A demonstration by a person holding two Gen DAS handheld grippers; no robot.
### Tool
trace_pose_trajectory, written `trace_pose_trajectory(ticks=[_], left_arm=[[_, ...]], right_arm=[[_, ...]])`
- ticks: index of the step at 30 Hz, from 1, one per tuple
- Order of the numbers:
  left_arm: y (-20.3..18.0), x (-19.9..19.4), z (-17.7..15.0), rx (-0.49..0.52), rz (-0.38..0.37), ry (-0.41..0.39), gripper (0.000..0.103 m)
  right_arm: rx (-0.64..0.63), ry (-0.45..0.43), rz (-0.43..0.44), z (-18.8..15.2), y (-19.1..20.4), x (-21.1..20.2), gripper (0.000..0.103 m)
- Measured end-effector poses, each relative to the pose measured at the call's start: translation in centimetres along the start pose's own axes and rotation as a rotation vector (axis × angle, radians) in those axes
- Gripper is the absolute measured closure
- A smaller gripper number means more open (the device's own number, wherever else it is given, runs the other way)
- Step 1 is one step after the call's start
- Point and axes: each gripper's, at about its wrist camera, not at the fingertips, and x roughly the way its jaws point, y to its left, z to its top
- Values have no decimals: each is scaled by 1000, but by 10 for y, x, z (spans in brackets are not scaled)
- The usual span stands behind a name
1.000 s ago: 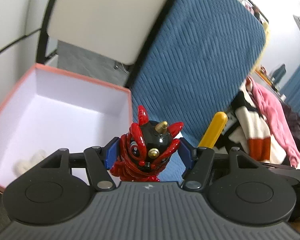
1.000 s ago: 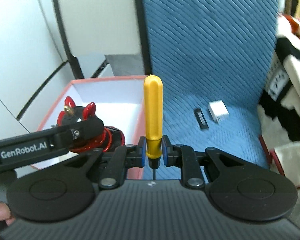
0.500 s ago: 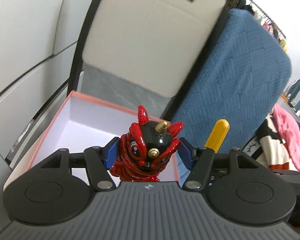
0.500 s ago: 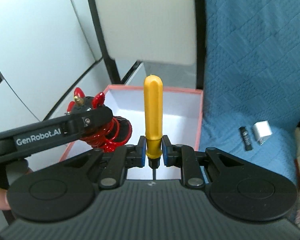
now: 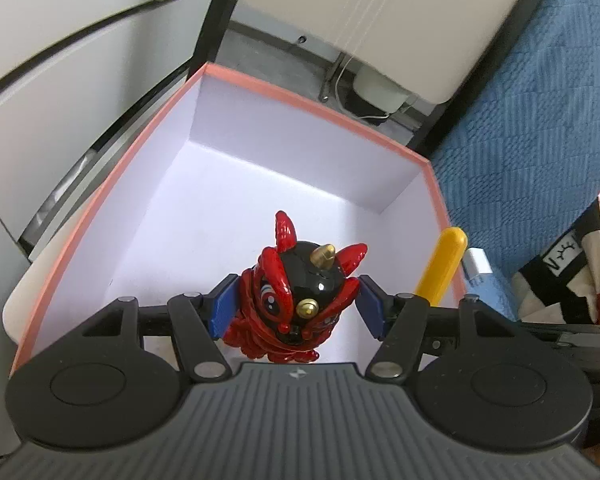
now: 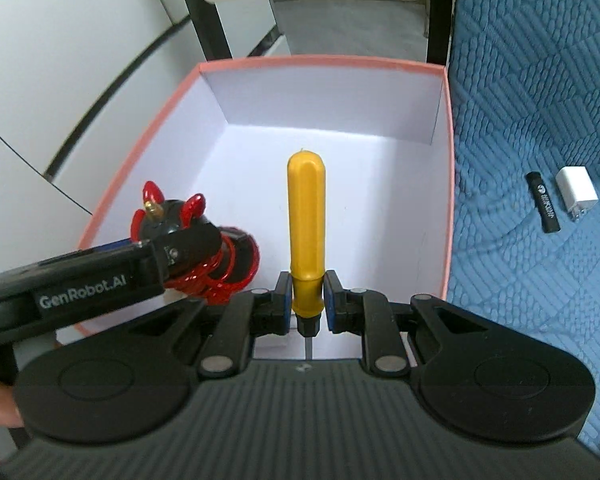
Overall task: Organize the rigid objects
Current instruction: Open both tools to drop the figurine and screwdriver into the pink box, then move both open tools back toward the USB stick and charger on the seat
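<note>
My left gripper (image 5: 296,308) is shut on a red and black lion figurine (image 5: 300,288) and holds it over the open pink-rimmed white box (image 5: 112,176). The figurine also shows in the right wrist view (image 6: 196,248), with the left gripper's arm beside it. My right gripper (image 6: 306,300) is shut on a yellow-handled screwdriver (image 6: 306,224), handle pointing forward, above the box (image 6: 448,160) near its right side. The yellow handle shows in the left wrist view (image 5: 444,264) too.
A blue quilted cover (image 6: 540,80) lies right of the box, with a black stick (image 6: 544,202) and a white charger plug (image 6: 576,192) on it. A cream chair back (image 5: 380,12) and white wall panels stand behind. Patterned clothing (image 5: 580,268) lies far right.
Both grippers have moved left and tilted down with their objects, from beside the box over the blue cover to above the box's interior.
</note>
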Motion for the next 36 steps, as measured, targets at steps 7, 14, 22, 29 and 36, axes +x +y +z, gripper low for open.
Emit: trace_pose_trajectory(ticks=[7, 14, 22, 29, 36], left_arm=[[11, 4, 4, -59, -2, 11, 34], [-3, -20, 7, -31, 4, -33, 34], [-36, -58, 4, 20, -3, -98, 34], [-69, -92, -8, 58, -14, -152, 34], [-104, -116, -30, 98, -35, -181, 34]], right_arm=[[7, -1, 24, 2, -2, 3, 82], [7, -50, 40, 5, -4, -28, 81], [-1, -135, 57, 3, -8, -80, 81], [-1, -207, 56, -11, -21, -124, 81], [4, -267, 35, -32, -40, -160, 81]])
